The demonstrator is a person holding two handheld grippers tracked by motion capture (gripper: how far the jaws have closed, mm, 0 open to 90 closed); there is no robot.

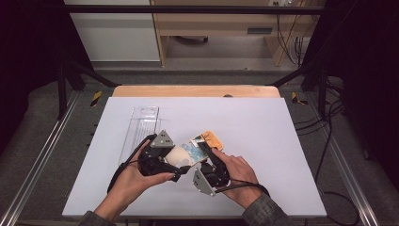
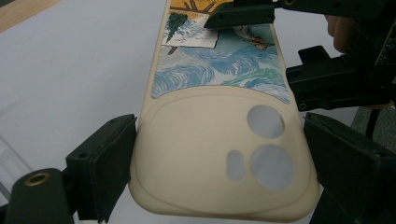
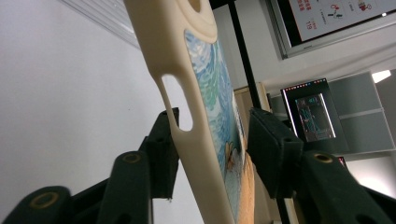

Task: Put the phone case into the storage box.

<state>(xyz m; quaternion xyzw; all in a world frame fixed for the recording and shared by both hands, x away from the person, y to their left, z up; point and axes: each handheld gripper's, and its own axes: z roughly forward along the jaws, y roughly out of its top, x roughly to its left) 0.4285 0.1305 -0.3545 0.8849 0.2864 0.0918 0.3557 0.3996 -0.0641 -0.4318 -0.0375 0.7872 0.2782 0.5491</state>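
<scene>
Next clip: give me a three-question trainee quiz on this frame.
1. True or false: the left gripper grips the case at its camera-hole end.
2. Which also lies on the table? A. clear tray B. mug C. towel
3. What do the right gripper jaws straddle?
Key: 1 true; 2 A; 3 the case, one jaw at its painted face and one at its back.

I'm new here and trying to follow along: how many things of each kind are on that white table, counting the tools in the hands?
Phone case: 1
Clear plastic box: 1
Hand-held grippers, left and right: 2
Total: 4
</scene>
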